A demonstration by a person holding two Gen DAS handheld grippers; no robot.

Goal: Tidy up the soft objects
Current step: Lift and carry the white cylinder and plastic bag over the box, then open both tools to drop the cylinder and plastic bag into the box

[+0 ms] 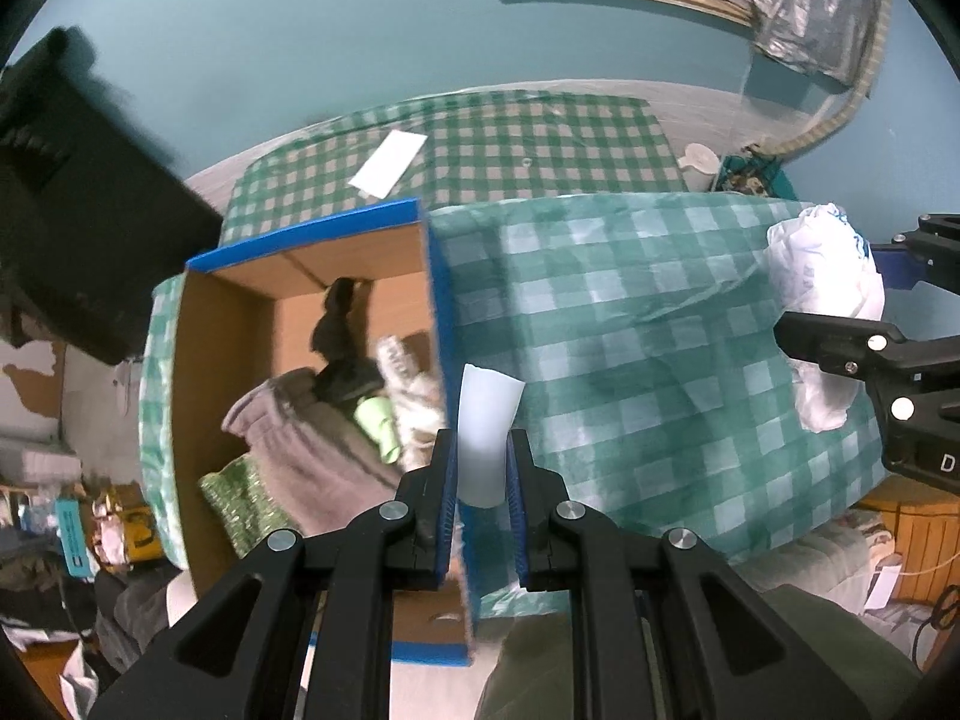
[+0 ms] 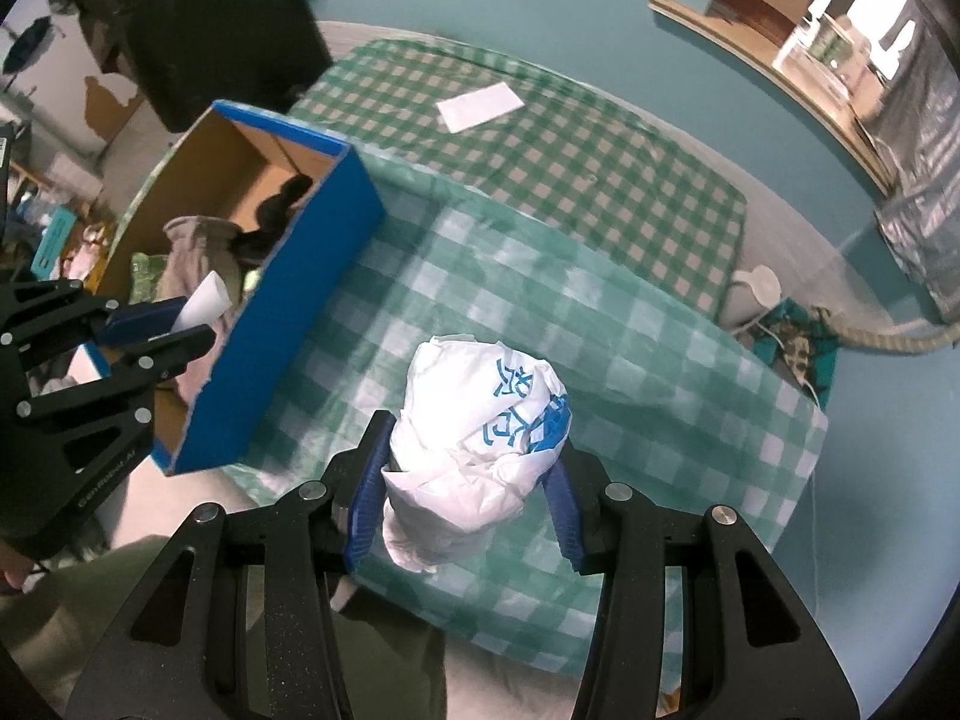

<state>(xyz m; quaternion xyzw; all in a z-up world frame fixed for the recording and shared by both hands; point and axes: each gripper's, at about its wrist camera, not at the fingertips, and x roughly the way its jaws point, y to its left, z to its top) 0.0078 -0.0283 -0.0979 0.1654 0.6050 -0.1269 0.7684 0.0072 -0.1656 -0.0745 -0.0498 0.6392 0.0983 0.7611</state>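
Left gripper: black frame, blue ribbed pads, jaws closed to a narrow gap on a pale, smooth, curved white sheet, stiff enough to stand out past the fingertips. It is held above the right wall of the box, near that wall's blue edge.

Right gripper: same build, jaws set wide and pressed on either side of a crumpled white plastic bag with blue print, creased and puffy, bulging forward of the pads. It is held over the checked cloth.

Cardboard box: open-topped, brown inside, blue outside and along the rim, ahead and left of the left gripper. Inside lie a grey fleecy garment, a black soft item, a light green piece and a green glittery fabric; these fill the near end, and the far end shows bare cardboard.

Checked cloth: teal and white, thin and wrinkled, flat and open between the two grippers. A second green-checked cloth lies beyond it, carrying a flat white paper.

Beyond the right gripper, at the cloth's far right edge: a white round object and a teal patterned item.
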